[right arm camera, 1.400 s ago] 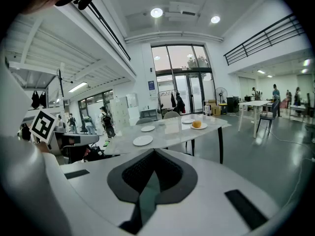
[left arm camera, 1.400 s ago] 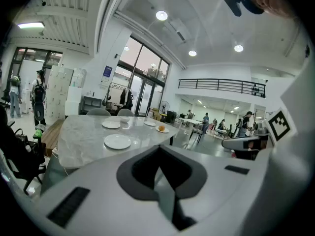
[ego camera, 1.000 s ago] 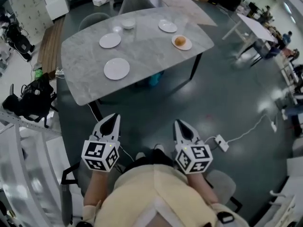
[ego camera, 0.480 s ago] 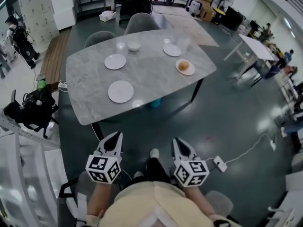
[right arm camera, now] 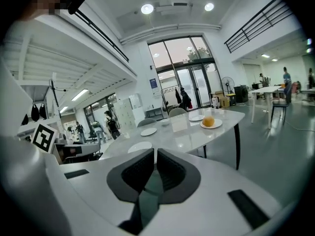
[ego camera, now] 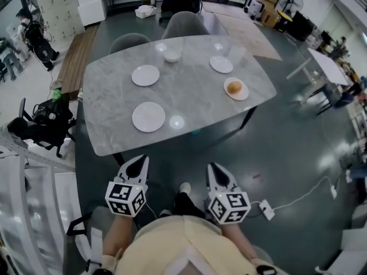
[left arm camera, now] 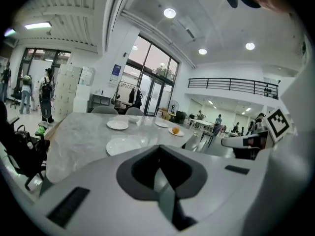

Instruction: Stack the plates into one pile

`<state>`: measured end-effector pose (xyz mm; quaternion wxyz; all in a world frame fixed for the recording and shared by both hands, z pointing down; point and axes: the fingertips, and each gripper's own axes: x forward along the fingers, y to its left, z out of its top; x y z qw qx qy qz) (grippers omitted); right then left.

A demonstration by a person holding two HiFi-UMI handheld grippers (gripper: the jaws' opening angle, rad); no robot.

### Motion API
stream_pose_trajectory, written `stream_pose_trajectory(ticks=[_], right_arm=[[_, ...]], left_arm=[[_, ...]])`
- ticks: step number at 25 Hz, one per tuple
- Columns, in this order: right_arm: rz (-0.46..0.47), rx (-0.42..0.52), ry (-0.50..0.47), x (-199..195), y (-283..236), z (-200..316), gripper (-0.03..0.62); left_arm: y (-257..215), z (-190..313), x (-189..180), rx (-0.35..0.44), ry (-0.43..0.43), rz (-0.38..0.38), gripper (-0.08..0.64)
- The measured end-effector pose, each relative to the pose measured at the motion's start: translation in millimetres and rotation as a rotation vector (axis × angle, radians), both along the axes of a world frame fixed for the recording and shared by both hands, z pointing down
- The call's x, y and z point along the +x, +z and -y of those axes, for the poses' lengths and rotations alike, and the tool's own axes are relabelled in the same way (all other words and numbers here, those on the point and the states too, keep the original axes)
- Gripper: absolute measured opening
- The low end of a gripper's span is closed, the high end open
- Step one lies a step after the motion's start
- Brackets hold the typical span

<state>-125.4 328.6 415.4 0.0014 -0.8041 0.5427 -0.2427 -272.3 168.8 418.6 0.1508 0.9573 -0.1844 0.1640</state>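
Note:
A grey marble table (ego camera: 195, 96) carries three empty white plates: a near one (ego camera: 148, 117), a far left one (ego camera: 145, 75) and a far right one (ego camera: 221, 64). Another plate (ego camera: 236, 89) holds an orange bun. My left gripper (ego camera: 138, 164) and right gripper (ego camera: 215, 171) hover short of the table's near edge, both shut and empty, above the dark floor. The left gripper view has the near plate (left arm camera: 124, 144) just past the shut jaws. The bun plate (right arm camera: 209, 123) lies at the table's right end in the right gripper view.
A small white bowl (ego camera: 171, 55) sits at the table's far side, with two grey chairs (ego camera: 183, 23) behind it. A black bag (ego camera: 49, 116) lies left of the table. A white power strip (ego camera: 266, 206) and cable lie on the floor to the right.
The table has come nearer and lower in the head view. Both grippers moved forward toward its near edge and stayed shut.

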Motion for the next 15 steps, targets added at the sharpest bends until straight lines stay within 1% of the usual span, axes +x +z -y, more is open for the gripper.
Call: stream_pose_trajectory(ticks=[9,14,15], right_arm=[[0.009,0.018,-0.114,57,1,55,0.006],[0.011,0.012,-0.167,88,7,77,0.006],[0.018,0.01,-0.17,94,9,80,0.006]], left_arm=[[0,36,61,0.0,-0.039,0.021,0.005],[4,56,83,0.007,-0.12,0.04,0.008],[6,61,86,0.011,-0.142,0.042,0.028]])
